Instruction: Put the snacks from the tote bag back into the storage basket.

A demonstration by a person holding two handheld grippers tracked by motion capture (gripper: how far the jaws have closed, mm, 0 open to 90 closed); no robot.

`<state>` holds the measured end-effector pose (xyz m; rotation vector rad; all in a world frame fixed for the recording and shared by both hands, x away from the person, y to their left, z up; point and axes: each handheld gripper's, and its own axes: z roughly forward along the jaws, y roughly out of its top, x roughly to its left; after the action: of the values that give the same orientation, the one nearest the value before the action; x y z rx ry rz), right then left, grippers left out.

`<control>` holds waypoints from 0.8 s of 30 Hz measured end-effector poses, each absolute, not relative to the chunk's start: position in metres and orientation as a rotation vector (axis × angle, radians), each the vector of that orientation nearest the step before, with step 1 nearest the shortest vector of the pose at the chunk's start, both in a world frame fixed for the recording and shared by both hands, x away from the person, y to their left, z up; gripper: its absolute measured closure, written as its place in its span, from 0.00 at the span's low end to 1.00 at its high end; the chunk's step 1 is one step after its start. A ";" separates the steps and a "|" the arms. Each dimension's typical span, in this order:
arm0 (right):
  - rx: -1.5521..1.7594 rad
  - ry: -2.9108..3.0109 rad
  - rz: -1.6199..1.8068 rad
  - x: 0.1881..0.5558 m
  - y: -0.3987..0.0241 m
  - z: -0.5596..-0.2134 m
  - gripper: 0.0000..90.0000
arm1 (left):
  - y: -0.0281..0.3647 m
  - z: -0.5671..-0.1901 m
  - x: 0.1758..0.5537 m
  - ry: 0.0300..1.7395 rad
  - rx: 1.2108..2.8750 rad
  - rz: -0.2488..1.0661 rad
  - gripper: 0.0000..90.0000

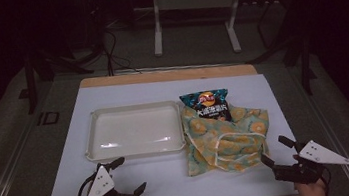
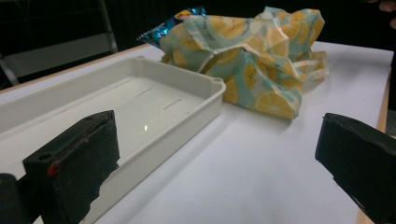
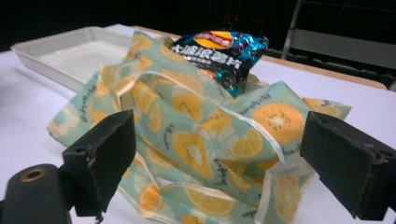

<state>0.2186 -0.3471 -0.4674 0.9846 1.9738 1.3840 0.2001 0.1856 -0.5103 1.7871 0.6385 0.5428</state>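
Lying half on a crumpled cloth (image 1: pixel 228 139) beside a tray (image 1: pixel 135 131), a chip bag (image 1: pixel 207 105) was seen; left gripper (image 1: pixel 125 174) and right gripper (image 1: pixel 275 149) were held wide, empty.

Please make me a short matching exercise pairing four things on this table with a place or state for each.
Things:
1. tray
2. chip bag
3. lemon-print cloth bag
4. left gripper

Places or states:
A. crumpled, right of the tray
B. open, at the near left edge
C. empty, left of centre
D. lying on the cloth's far end

Pairs: 1-C, 2-D, 3-A, 4-B
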 end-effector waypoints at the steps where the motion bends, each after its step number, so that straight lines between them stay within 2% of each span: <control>1: 0.984 1.990 1.387 0.220 -0.347 -0.469 0.12 | 0.185 -0.510 0.200 0.636 1.792 0.539 0.00; 13: 0.933 2.048 1.357 0.220 -0.338 -0.464 0.12 | 0.182 -0.509 0.195 0.651 1.797 0.506 0.00; 24: 0.852 2.034 1.379 0.231 -0.329 -0.442 0.12 | 0.182 -0.507 0.194 0.658 1.776 0.502 0.00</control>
<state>0.2307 -0.3293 -0.4422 0.8522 2.0344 1.3790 0.1939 0.1817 -0.5066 1.7763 0.6580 0.5016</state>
